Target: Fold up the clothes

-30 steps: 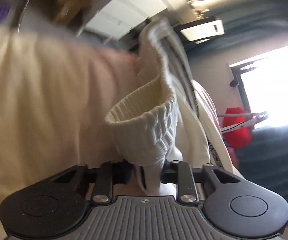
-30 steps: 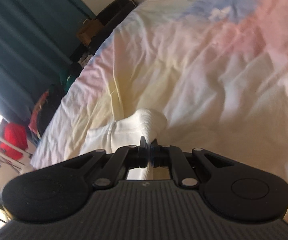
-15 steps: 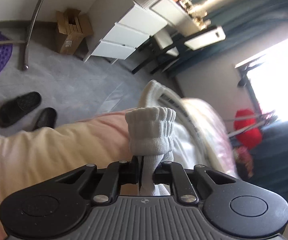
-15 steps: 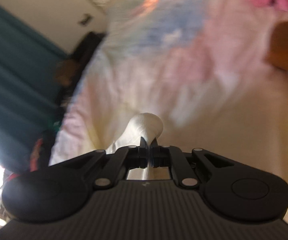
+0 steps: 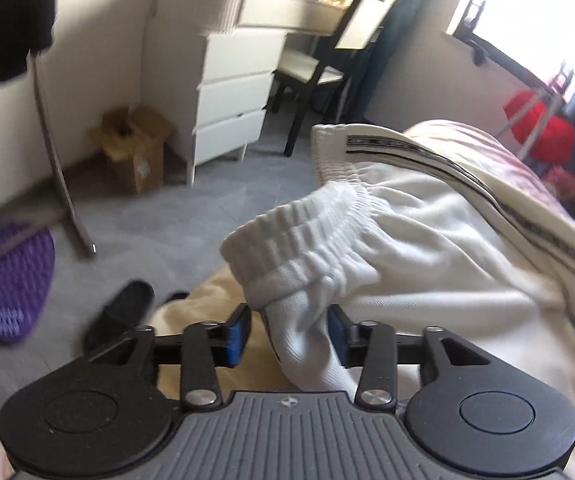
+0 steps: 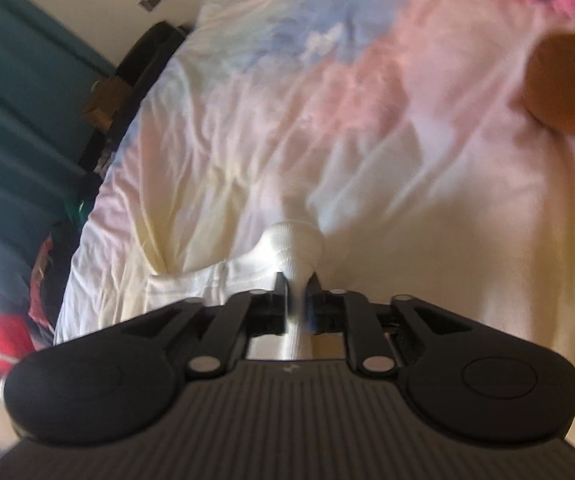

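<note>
Two tools are on one white garment (image 5: 407,248), which lies across the bed (image 6: 327,112) with its ribbed cuff bunched up near the bed's edge. Through my left wrist view, my left tool (image 5: 289,330) stands spread, its blue pads apart on either side of the white cloth that sags between them; nothing is clamped there, so I judge the cuff (image 5: 299,240) could slump off toward the floor (image 5: 147,216), where the black slippers (image 5: 119,316) lie, if I pull away carelessly. The striped edge (image 5: 467,176) of the garment sits folded over on top, and any drag from my fingers could skew it. Through my right wrist view, my right tool (image 6: 297,290) has its jaws narrow around a knob of white cloth (image 6: 295,244), seemingly pinching it, though motion blur keeps me from being sure how firmly. If that grip is slipping, the fold could open; if it holds while I lift, it could pull the layers crooked.
</note>
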Tool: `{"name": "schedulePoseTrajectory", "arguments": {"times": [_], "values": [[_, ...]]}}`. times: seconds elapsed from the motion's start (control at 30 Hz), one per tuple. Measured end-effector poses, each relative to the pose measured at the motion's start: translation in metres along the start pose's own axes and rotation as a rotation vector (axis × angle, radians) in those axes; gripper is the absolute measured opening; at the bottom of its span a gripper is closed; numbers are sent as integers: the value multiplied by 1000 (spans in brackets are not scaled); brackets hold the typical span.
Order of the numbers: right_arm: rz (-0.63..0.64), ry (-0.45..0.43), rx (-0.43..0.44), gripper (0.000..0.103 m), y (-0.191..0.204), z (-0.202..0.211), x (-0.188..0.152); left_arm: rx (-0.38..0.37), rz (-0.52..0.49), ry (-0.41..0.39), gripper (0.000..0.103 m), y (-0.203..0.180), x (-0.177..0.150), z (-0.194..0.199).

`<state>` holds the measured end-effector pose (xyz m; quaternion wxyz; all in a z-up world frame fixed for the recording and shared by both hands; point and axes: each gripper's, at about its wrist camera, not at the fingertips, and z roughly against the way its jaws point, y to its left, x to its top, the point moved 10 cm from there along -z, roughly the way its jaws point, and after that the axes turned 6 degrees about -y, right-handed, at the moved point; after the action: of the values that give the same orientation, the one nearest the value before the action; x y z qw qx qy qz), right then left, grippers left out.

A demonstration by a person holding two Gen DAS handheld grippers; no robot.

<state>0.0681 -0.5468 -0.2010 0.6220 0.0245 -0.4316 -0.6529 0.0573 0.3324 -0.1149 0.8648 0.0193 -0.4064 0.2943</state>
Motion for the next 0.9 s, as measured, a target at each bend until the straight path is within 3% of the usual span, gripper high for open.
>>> {"name": "schedulePoseTrajectory", "arguments": {"times": [0.03,0.07,0.1,0.17,0.27,0.4,0.57,0.73,0.9], "values": [[22,-16,15,52,6,4,2,-7,-20,-7,62,-3,1,2],[52,-41,30,76,13,8,4,-11,-37,-20,64,-6,2,6],[92,-76,45,84,21,15,7,-11,-52,-42,65,-10,5,10],[171,-145,79,84,40,29,10,-11,-81,-90,74,-18,12,18],[292,-187,190,83,77,51,1,-30,-150,-157,78,-42,19,31],[402,-163,382,83,124,86,-35,-109,-284,-193,83,-100,19,40],[530,-77,531,83,156,116,-101,-239,-530,-162,88,-212,-2,25],[591,39,617,83,172,119,-147,-305,-826,-209,94,-329,-17,-6],[565,13,568,83,180,105,-154,-348,-993,-299,97,-442,-25,-39]]}}
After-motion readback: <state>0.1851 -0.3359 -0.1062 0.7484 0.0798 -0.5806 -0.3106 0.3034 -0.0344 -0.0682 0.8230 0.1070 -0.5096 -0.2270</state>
